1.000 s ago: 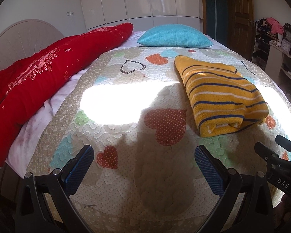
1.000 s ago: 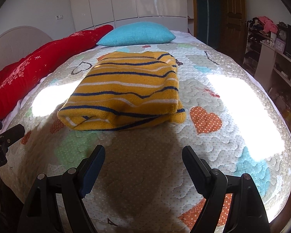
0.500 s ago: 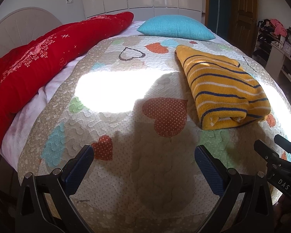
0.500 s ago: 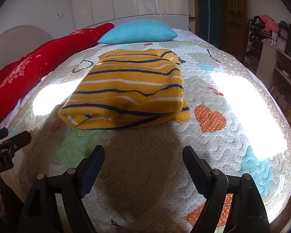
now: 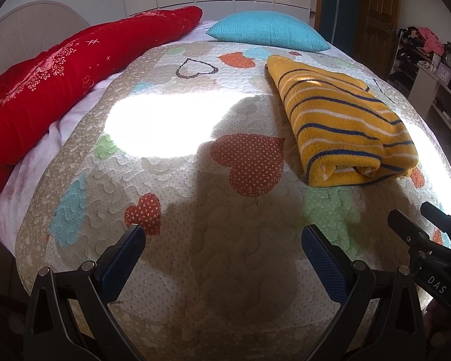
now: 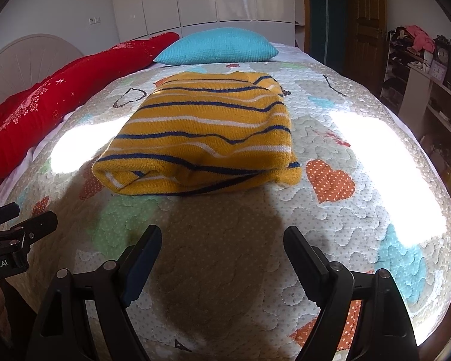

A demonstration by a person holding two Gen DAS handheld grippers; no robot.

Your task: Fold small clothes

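Right wrist view has the heart-print quilt filling the bed, a red duvet on its left, the folded yellow striped sweater mid-quilt ahead of the right gripper, and the left gripper beside it, both spread apart, holding nothing.
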